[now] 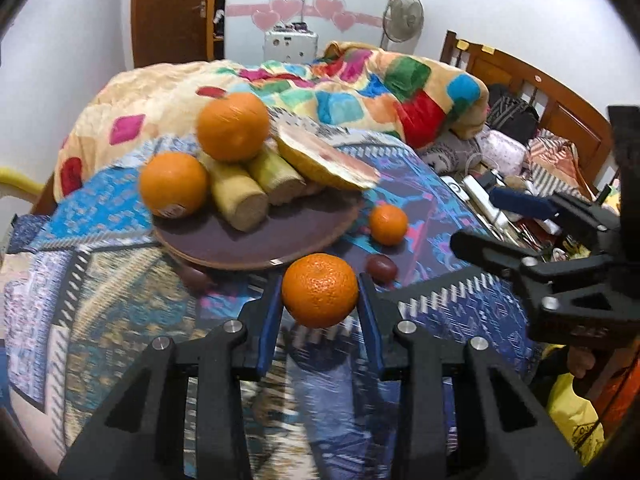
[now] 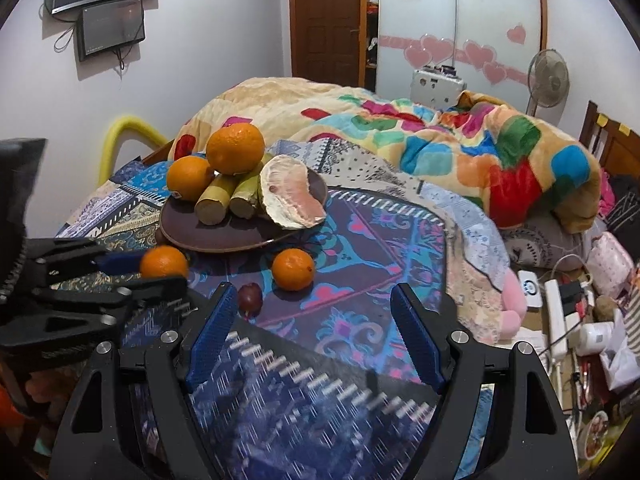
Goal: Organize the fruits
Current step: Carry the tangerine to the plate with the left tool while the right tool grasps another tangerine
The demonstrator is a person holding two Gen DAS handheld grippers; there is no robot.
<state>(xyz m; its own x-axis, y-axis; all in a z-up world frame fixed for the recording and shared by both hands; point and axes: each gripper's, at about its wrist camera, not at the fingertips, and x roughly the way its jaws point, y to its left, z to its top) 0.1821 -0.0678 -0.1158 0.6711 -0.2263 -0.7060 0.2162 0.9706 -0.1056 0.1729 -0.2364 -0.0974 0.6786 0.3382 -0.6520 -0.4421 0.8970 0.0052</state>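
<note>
— what's closest?
— the left gripper (image 1: 320, 300), its blue pads clamped on a mandarin (image 1: 320, 290) just off the bed's patterned sheet (image 1: 120, 300).
— and the right gripper (image 2: 316, 336)?
— spread wide, empty, near a plum (image 2: 250, 298) and another mandarin (image 2: 293, 269), just short of the brown plate (image 2: 224, 236).

No readable text; sticker on orange (image 1: 173, 184) and yellow bag (image 1: 576, 420) print illegible.
</note>
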